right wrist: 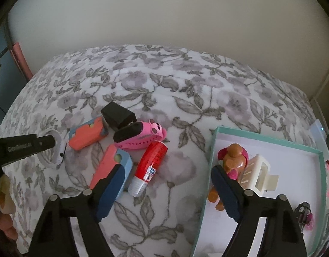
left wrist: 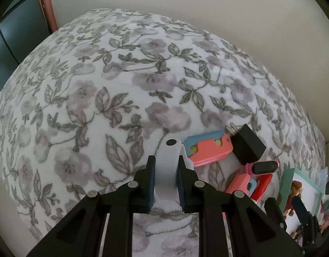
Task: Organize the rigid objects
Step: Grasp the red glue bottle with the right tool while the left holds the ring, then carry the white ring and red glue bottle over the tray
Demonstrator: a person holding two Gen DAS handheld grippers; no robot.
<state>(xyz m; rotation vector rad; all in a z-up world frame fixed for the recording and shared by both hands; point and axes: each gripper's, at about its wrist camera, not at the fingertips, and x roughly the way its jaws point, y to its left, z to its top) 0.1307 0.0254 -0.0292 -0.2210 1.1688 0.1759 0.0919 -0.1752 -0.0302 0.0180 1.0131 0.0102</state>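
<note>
Left jaws clamped on white band (left wrist: 166,167), long axis pointing away

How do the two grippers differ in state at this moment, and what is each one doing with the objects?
The left gripper is shut on the white band; the right gripper stands open with nothing between its pads. The left gripper sits left of the toy pile; the right gripper straddles the blanket and the teal tray. Both point steeply down and have dark blue pads.
</note>
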